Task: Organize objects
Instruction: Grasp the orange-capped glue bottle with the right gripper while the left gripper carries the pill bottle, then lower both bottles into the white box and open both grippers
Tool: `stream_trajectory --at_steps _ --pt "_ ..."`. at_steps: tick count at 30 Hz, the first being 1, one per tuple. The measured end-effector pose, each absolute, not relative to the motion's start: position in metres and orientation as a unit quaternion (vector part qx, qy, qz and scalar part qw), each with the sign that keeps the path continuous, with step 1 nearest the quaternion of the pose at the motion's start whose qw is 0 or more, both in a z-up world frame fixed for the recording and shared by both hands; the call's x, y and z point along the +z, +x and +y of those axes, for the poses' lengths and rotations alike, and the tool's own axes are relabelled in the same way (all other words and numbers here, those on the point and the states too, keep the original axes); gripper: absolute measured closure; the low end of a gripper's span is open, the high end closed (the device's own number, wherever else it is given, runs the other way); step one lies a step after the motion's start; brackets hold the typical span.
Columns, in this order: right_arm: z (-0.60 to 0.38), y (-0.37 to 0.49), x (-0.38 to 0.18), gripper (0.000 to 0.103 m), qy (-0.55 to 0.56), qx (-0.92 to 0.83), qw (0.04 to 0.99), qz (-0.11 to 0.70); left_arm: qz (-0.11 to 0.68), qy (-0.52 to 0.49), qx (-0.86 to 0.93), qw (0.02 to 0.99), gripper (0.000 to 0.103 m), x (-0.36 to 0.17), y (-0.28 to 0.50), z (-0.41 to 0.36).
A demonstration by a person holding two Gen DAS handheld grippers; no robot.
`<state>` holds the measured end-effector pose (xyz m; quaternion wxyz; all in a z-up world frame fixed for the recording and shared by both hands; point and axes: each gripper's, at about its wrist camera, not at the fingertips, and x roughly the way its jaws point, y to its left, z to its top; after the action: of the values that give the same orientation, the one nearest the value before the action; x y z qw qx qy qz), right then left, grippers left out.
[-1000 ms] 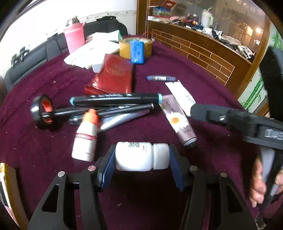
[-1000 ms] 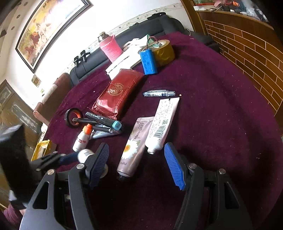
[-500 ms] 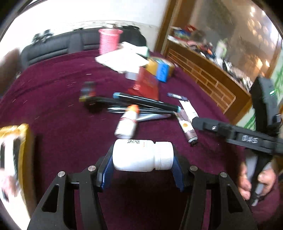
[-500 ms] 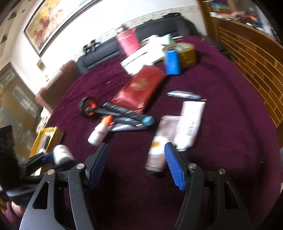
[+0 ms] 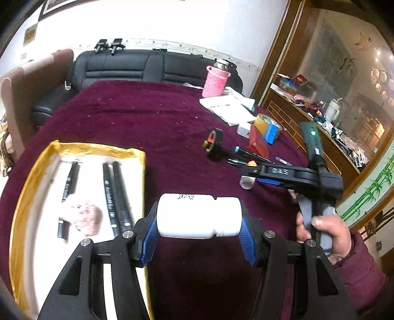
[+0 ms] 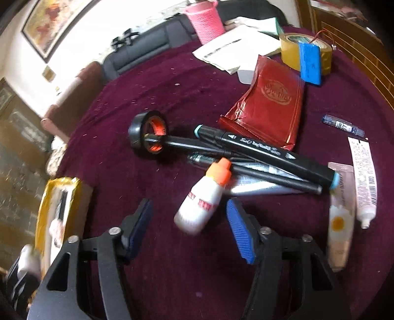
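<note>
My left gripper point(image 5: 198, 233) is shut on a white pill bottle point(image 5: 198, 216), held sideways above the maroon table, just right of a gold-rimmed tray point(image 5: 34, 177) that holds several black pens. My right gripper point(image 6: 189, 229) is open, its blue pads on either side of a small white dropper bottle with an orange cap point(image 6: 203, 197) lying on the cloth. The right gripper also shows in the left wrist view point(image 5: 273, 176). Black markers point(image 6: 261, 152), a black tape roll point(image 6: 147, 133) and two cream tubes point(image 6: 342, 209) lie beyond.
A red pouch point(image 6: 268, 98), a yellow tape roll with a blue battery point(image 6: 307, 56), papers point(image 6: 234, 49) and a pink cup point(image 6: 205, 22) sit farther back. A small blue pen point(image 6: 342, 125) lies right. A black sofa point(image 5: 118, 69) borders the far edge of the table.
My left gripper has swung left with the pill bottle, bringing the tray into view beside it. My right gripper has moved left from the cream tubes to the dropper bottle.
</note>
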<state>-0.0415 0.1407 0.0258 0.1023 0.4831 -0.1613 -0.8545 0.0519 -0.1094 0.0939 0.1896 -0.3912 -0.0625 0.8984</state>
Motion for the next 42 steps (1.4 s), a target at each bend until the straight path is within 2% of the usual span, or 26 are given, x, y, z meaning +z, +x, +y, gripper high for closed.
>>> stream_trajectory --at_steps 4,5,9,20,29,37,42 --pt "0.132 -0.048 0.018 0.073 0.491 -0.857 0.067 -0.146 -0.068 -0.388 0.901 0.182 0.052 0.091 0.049 -0.127" --pt "0.131 -0.048 0.017 0.074 0.491 -0.857 0.062 -0.142 -0.072 -0.388 0.901 0.179 0.052 0.090 0.049 -0.132" --pt "0.135 -0.044 0.017 0.076 0.493 -0.855 0.062 -0.152 -0.086 -0.389 0.902 0.166 0.052 0.087 0.051 -0.151" --pt "0.124 -0.009 0.059 0.078 0.470 -0.839 0.165 -0.217 -0.109 -0.364 0.918 0.110 0.051 0.107 0.065 -0.215" --pt "0.036 -0.004 0.100 0.078 0.472 -0.809 0.279 -0.214 -0.085 -0.397 0.912 0.051 0.051 0.098 0.025 -0.260" --pt "-0.071 -0.041 0.069 0.078 0.521 -0.779 0.297 -0.181 -0.038 -0.442 0.896 0.030 0.051 0.056 -0.020 -0.261" --pt "-0.120 -0.058 0.044 0.078 0.539 -0.780 0.284 -0.140 -0.037 -0.450 0.891 0.042 0.051 0.046 -0.027 -0.261"
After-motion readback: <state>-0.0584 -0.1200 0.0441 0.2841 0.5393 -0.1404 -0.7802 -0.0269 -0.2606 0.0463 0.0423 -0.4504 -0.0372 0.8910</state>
